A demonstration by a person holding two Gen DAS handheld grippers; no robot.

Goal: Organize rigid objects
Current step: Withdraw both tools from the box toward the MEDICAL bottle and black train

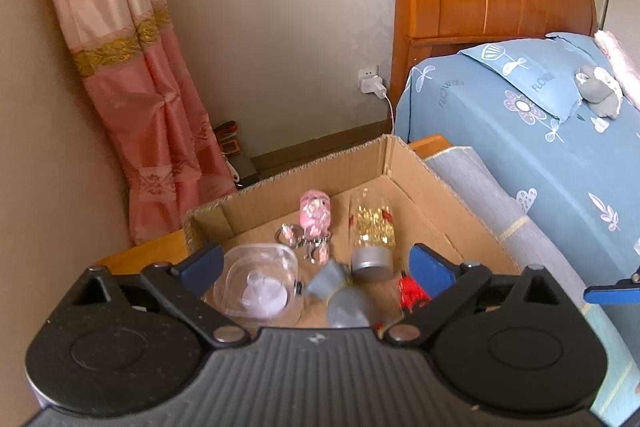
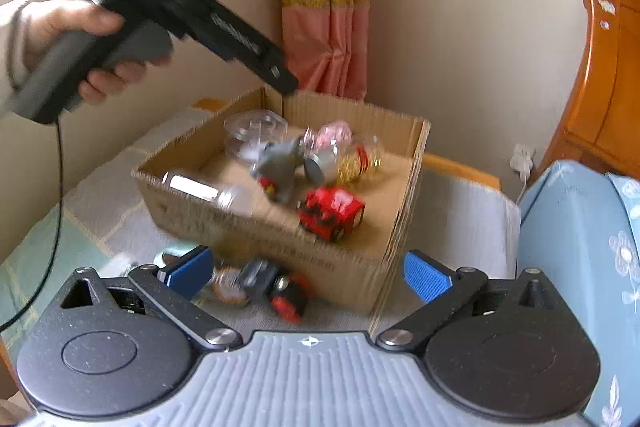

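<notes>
step: gathering loose items into cardboard box [image 2: 280, 227] | left tool [image 1: 316, 263] jaws apart, empty, above box | right tool [image 2: 308, 271] jaws apart, empty | small toy car [image 2: 276, 287] lies on bed just outside box's near wall | next, likely: right tool descends, closes on car

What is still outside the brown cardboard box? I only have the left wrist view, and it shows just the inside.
Observer: A black-and-red toy car lies on the grey mat in front of the brown cardboard box, just ahead of the right gripper.
Operator: Is that gripper holding anything?
Observer: No, it is open and empty.
Operator: Anything else out there?
Observer: A round blurred item beside the car; I cannot tell what it is.
</notes>
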